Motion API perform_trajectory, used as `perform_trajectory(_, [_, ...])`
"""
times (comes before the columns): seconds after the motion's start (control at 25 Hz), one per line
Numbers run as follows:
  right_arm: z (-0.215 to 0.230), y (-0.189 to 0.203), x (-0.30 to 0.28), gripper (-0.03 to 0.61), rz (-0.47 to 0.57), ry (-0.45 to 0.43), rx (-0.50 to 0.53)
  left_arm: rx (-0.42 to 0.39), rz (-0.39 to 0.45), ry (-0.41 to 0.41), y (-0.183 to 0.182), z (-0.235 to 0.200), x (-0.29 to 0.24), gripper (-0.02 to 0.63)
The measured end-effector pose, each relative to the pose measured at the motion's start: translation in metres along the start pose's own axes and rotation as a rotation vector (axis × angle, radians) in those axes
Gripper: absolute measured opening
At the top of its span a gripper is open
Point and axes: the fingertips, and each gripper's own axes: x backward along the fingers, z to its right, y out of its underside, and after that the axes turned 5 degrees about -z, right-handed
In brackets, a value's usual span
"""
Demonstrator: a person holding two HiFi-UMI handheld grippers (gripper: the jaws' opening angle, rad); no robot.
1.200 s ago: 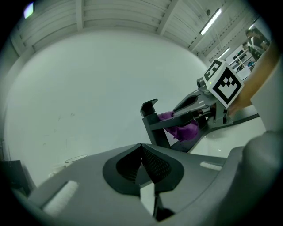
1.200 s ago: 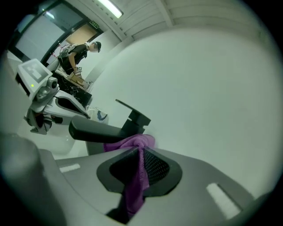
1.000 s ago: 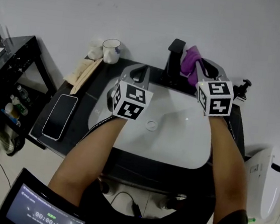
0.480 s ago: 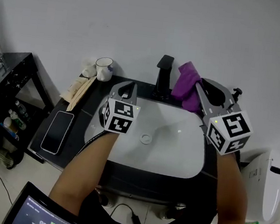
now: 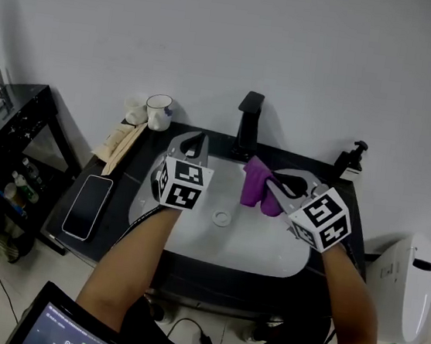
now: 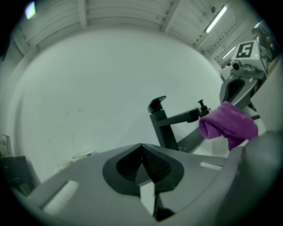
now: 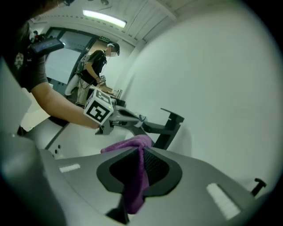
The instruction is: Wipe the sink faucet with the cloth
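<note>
Item 1, cloth: purple, bunched, clamped between the closed jaws of the right hand-held gripper. 1 fold spilled past the jaw tips and to their left; the rest trailed back down the jaw channel, so its long axis ran along the jaws. In the head view the cloth hung over the sink, ahead of the right hand-held gripper and clear of the metal.

Item 2, faucet: black, square-section, standing on the dark worktop behind the basin, ahead of both hand-held grippers and nearer the left one's tips. Long axis upright through the column. From the right gripper view the spout of the faucet appeared to project from the column out over the basin, toward the person; a flat lever sat on top.

Item 3, left hand-held gripper: jaws together, nothing between them, poised just short of the faucet and to the left of the cloth. In the head view it sat over the basin's left rim.

Handling note, by judgement: the cloth was not yet on the faucet. A good wipe would need the loose fold brought flat against the column, then drawn along the upright axis and out along the spout, with only fabric touching the metal and not the jaw tips. The lever looked easy to knock, so light pressure near the top seemed wise.

Sundries: cup and phone, both well to the left of the left hand-held gripper.
</note>
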Motion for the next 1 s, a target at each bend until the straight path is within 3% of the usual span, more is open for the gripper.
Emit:
perform_trajectory(0.16, [0.003, 0.008, -0.036, 0.038, -0.06, -0.017, 0.007, 0.009, 0.001, 0.0, -0.001, 0.002, -0.001, 0.017])
perform_trajectory(0.32, [0.018, 0.007, -0.067, 0.038, -0.07, -0.01, -0.054, 0.011, 0.014, 0.005, -0.003, 0.001, 0.0, 0.017])
perform_trajectory(0.48, [0.04, -0.005, -0.086, 0.038, -0.01, 0.049, -0.115, 0.005, 0.014, 0.022, -0.003, 0.006, -0.003, 0.017])
perform_trajectory(0.6, [0.06, -0.019, -0.09, 0.038, 0.046, 0.14, -0.128, 0.017, 0.028, 0.026, -0.007, 0.006, -0.004, 0.017])
perform_trajectory(0.72, [0.074, -0.022, -0.098, 0.038, 0.045, 0.207, -0.124, 0.015, 0.033, 0.026, -0.007, 0.007, -0.004, 0.017])
perform_trajectory(1.0, [0.083, -0.021, -0.11, 0.038, 0.004, 0.196, -0.145, 0.012, 0.034, 0.028, -0.008, 0.008, -0.005, 0.017])
